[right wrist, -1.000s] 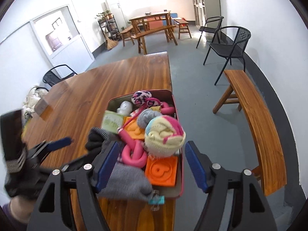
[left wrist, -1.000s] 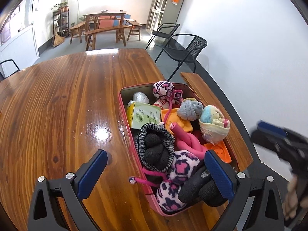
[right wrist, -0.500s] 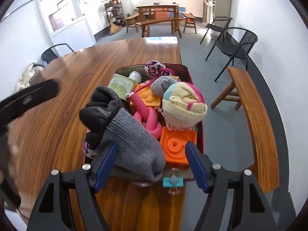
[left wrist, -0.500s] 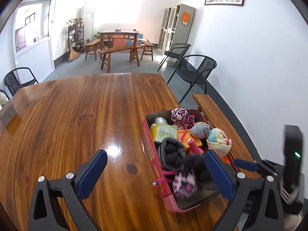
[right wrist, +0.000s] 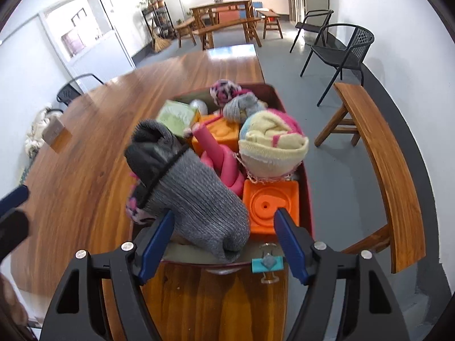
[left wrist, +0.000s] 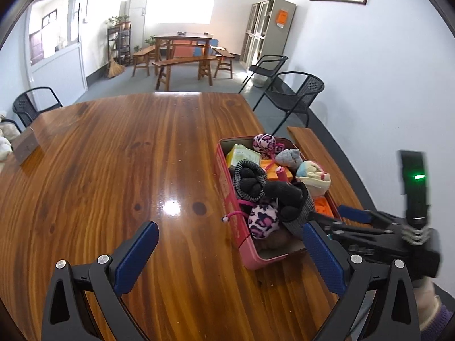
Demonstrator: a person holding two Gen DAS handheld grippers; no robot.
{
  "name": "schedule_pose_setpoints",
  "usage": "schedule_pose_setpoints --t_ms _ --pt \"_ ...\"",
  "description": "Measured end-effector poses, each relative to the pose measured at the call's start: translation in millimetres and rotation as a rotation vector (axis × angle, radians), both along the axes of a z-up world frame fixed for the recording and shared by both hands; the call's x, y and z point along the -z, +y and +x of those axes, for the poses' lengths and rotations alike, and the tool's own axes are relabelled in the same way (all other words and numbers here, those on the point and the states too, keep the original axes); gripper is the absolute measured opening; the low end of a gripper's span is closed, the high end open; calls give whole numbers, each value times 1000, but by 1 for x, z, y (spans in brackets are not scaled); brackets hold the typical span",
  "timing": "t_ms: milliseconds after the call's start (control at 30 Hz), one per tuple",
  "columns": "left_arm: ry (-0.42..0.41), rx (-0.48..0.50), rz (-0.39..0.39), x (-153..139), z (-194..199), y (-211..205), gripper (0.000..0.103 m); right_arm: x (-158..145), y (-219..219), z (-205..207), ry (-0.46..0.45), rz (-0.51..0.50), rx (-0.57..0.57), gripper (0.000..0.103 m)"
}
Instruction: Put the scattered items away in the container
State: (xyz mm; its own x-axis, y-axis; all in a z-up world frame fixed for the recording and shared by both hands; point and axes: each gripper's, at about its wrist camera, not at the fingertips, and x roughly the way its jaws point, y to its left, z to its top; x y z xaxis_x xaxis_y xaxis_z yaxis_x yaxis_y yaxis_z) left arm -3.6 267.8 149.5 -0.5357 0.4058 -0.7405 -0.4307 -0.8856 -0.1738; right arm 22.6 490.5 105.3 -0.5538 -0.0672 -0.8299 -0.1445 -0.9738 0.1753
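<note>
Step in hand, as judged: release of the grey sock [right wrist: 199,199] into the container [right wrist: 308,199], which stands on the bench [left wrist: 113,170] near its 3 o'clock edge.

Right gripper [right wrist: 224,214]: jaws apart, just opened wider, the sock between them. Left pad at or against the knit, right pad clear of it. Widen until both pads stand free. Then lift straight away toward 6 o'clock without dragging the toe, which overhangs the near rim. Press down gently if the pile looks likely to spill.

Left gripper [left wrist: 229,227]: jaws apart and empty, over bare wood at 9 o'clock of the container. Keep clear.

Appearance, from large to small:
- Container: a shallow red tin heaped above its rim.
- Sock: grey ribbed knit with a dark cuff, lying diagonally from 6 toward 10 o'clock atop the heap.
- Cream-and-pink knit bundle [right wrist: 273,147]: at 2 o'clock of the sock.
- Orange block [right wrist: 270,204]: at the near 3 o'clock corner.
- Pink tube [right wrist: 221,159]: at centre.
- Green box [right wrist: 176,116]: at 11 o'clock.
- Teal clip [right wrist: 267,262]: on the wood just outside the near rim, probably the next pick.
</note>
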Motion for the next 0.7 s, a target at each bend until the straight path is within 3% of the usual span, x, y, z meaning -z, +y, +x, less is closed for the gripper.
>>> schedule_pose_setpoints --t_ms 133,233,400,533,633,700 --pt "52 -45 -72 -16 13 2 102 -29 6 30 71 -14 10 81" --pt "38 -80 -70 -22 20 1 102 -39 11 53 72 -20 18 81" --pt "-61 -95 19 -12 35 -2 102 -32 10 92 37 -27 35 82" --pt "-106 -89 -49 1 54 16 102 -15 1 114 -7 -47 18 82" --pt "-70 -71 -107 1 69 33 102 -11 -4 121 -15 -26 0 82" --pt "-55 -47 -102 -7 75 41 102 -14 -4 124 -8 -2 2 82"
